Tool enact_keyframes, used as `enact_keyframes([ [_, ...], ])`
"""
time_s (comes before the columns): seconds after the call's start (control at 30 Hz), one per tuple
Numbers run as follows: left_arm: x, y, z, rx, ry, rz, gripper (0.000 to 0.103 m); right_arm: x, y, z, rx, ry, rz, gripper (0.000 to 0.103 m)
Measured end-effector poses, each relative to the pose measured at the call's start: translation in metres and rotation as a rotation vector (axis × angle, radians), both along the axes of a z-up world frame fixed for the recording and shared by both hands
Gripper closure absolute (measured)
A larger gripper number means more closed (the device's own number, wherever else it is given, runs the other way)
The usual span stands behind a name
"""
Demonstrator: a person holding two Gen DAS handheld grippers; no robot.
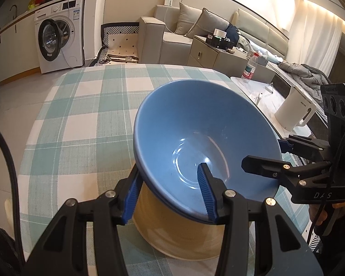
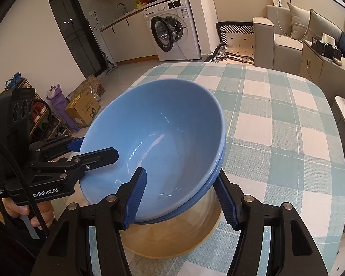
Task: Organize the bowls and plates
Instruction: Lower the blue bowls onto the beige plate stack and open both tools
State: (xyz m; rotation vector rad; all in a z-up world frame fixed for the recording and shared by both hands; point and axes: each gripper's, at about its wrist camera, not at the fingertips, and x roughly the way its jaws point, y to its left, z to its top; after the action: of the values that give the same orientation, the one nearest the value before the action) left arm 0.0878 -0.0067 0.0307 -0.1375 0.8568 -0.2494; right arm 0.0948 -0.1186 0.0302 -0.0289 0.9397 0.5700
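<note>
Two glossy sky-blue ceramic bowls sit nested, one inside the other, and tilted on top of a pale tan bowl with a matte, wood-like finish, which stands on a table covered with a green-and-white checked cloth.

The left gripper straddles the near rim of the blue stack: its left blue ribbed pad lies against the outer wall just below the double rim, and its right pad reaches down inside the top bowl. The jaws stand at a narrow-to-middling gap, and from this view the pads appear to bracket the wall; whether they actually press on it cannot be told. Straight ahead of this gripper the blue interior fills the view, with the tan bowl directly beneath its fingertips.

The right gripper takes the opposite side of the same rim in mirror fashion: its left pad sits inside the bowl, its right pad outside against the stacked rims. Its jaws stand somewhat wider, and firm contact is likewise unclear.

Each gripper shows in the other's camera, off to the side, with one finger over the rim and one outside it. A hand wraps the handle of the left gripper.

Beyond the far table edge stands a white front-loading washing machine with its door ajar.
</note>
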Motion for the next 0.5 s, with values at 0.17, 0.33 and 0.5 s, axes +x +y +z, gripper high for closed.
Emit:
enact_keyframes([
  [0.17,0.0018,-0.002,-0.0033,0.011,0.008,-0.004,0.056,-0.0014,0.0,-0.0012,-0.007,-0.001,0.004,0.041],
  [0.33,0.0015,-0.0036,-0.0031,0.016,0.004,-0.014,0.056,-0.0003,-0.0023,-0.0028,0.0,0.006,0.005,0.041],
  [0.5,0.0018,-0.0044,-0.0029,0.015,0.009,-0.012,0.052,0.0019,-0.006,-0.0033,0.03,0.023,0.002,0.041],
])
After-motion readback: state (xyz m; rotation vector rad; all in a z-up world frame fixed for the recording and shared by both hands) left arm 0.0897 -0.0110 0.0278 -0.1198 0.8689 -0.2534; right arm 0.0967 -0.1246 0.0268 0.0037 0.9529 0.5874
